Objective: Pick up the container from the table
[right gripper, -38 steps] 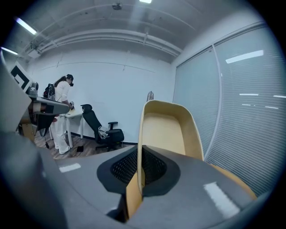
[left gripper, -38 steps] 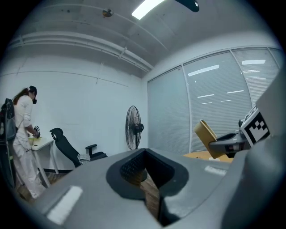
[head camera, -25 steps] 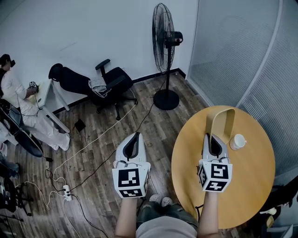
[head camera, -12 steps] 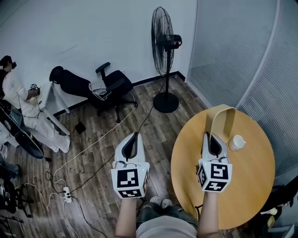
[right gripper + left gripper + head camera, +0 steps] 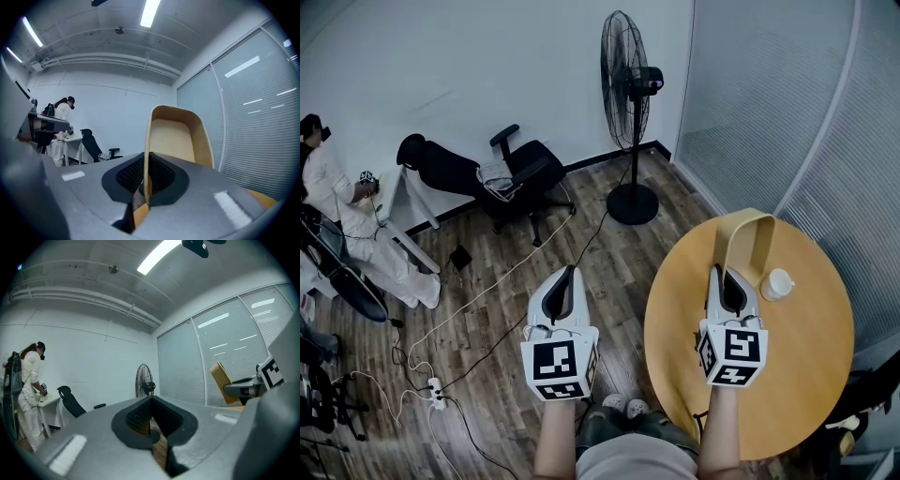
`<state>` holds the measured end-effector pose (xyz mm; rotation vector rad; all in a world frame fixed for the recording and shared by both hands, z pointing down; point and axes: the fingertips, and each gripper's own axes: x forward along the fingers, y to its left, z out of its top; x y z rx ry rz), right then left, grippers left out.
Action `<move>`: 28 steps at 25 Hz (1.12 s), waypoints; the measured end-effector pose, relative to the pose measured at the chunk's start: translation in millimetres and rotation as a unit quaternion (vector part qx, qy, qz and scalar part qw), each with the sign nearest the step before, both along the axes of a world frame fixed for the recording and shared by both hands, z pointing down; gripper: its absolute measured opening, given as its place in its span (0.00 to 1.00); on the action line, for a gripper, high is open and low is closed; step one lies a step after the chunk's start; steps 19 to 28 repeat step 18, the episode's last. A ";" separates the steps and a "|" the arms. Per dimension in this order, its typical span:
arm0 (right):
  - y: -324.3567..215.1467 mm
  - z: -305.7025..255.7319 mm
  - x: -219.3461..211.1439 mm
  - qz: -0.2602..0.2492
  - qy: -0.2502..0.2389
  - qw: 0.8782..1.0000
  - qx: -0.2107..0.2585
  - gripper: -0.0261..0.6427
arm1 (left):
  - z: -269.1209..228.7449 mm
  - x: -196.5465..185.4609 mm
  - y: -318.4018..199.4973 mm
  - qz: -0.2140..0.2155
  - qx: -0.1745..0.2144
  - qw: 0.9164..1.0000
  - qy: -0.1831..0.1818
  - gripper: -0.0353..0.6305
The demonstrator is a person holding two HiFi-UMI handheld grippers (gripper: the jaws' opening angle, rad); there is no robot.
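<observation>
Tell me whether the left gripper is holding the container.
No, the left gripper has nothing between its fingers; the right gripper clamps the container by its wall.

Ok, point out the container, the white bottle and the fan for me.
container (image 5: pixel 763 246), head view, on its right wall.
white bottle (image 5: pixel 778 283), head view, on its top.
fan (image 5: pixel 623 80), head view, on the middle of the grille.

The container (image 5: pixel 748 246) is tan, the table (image 5: pixel 797 375) honey-yellow, the fan (image 5: pixel 628 84) black, the floor (image 5: pixel 614 281) brown wood-grain planks.
</observation>
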<state>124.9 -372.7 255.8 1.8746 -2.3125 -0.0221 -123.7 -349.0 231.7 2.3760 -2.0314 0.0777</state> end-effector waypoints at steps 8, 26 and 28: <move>0.4 1.9 3.4 0.004 -0.001 1.000 0.000 0.09 | 1.9 1.5 -0.5 0.001 -0.001 1.000 0.000 0.05; 3.3 1.7 -0.4 0.003 0.001 1.000 0.001 0.09 | 0.6 0.5 1.8 0.004 0.001 1.000 0.003 0.06; 3.3 1.7 -0.4 0.003 0.001 1.000 0.001 0.09 | 0.6 0.5 1.8 0.004 0.001 1.000 0.003 0.06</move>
